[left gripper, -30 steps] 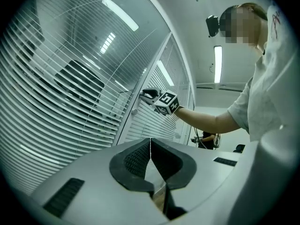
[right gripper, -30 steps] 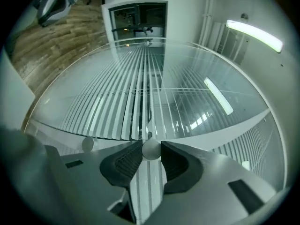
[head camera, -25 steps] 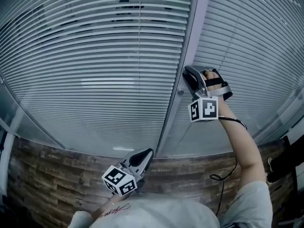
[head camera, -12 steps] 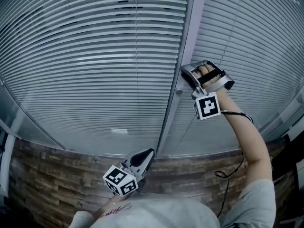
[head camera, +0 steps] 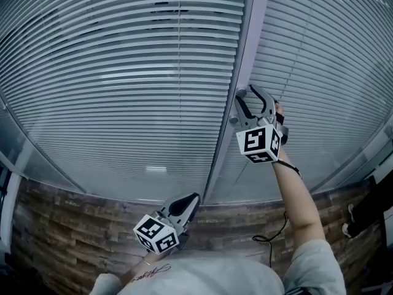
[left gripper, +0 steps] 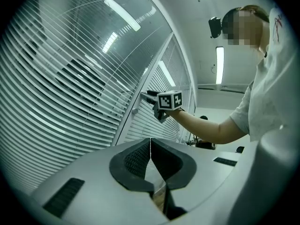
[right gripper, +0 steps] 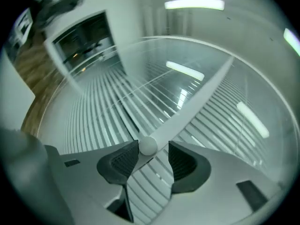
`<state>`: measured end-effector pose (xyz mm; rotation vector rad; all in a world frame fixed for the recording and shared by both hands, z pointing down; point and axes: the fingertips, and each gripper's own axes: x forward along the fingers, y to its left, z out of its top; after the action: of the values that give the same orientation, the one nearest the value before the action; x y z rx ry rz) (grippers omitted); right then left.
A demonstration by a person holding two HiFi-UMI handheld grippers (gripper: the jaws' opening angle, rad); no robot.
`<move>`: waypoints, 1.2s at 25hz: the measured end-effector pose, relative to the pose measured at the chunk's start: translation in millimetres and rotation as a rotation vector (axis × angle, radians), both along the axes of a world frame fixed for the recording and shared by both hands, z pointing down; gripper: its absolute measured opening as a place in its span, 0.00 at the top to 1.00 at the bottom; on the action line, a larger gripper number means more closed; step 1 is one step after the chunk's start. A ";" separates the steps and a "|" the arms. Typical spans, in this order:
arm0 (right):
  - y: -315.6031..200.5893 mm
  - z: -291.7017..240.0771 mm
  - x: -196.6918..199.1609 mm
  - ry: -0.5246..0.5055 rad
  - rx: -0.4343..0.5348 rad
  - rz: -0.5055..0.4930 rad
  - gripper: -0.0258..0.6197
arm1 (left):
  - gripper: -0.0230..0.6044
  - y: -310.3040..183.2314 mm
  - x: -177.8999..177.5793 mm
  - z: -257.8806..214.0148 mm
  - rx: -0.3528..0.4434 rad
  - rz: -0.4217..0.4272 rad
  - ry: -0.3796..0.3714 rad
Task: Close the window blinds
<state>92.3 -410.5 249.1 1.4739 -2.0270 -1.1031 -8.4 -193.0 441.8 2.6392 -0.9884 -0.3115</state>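
White slatted blinds point(head camera: 123, 91) hang behind glass on both sides of a pale upright frame point(head camera: 245, 48). A small round white knob point(right gripper: 148, 146) sticks out from that frame. My right gripper point(right gripper: 153, 149) is at the knob with its jaws apart; they have just been opening. The knob lies between them, close against the left pad point(right gripper: 123, 159), with a gap to the right one. In the head view the right gripper point(head camera: 247, 96) is raised at the frame, next to the knob point(head camera: 233, 120). My left gripper point(head camera: 190, 200) is held low, shut and empty point(left gripper: 150, 142).
A wood-patterned panel point(head camera: 73, 232) runs below the window. A thin black cable point(head camera: 276, 229) hangs from the right forearm. The left gripper view shows the right gripper's marker cube point(left gripper: 169, 100) at the frame and the person standing close on the right.
The right gripper has rolled about its own axis at the knob, its marker cube turning to face the camera, and its jaws stand wider. The left gripper has stayed where it was.
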 end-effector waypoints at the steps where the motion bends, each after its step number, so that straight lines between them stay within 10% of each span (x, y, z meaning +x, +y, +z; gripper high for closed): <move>1: 0.9 -2.8 -0.3 -0.136 -0.034 -0.023 0.67 | 0.93 -0.2 0.0 -1.4 -0.002 0.002 0.003; 9: -12.4 8.3 1.0 -0.648 -0.129 -0.026 0.67 | 0.93 0.4 -1.2 2.9 -0.010 -0.003 0.010; 22: -11.5 -1.6 5.8 -0.643 -0.053 -0.010 0.75 | 0.93 -0.9 -11.9 -4.1 -0.014 -0.035 0.012; 30: -8.2 1.5 0.3 -0.292 -0.012 0.016 0.76 | 0.93 0.5 -8.4 0.2 -0.005 -0.019 0.018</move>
<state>92.6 -418.7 250.7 1.7268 -2.2034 -0.9103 -16.8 -192.5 441.9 2.6191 -1.0084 -0.3362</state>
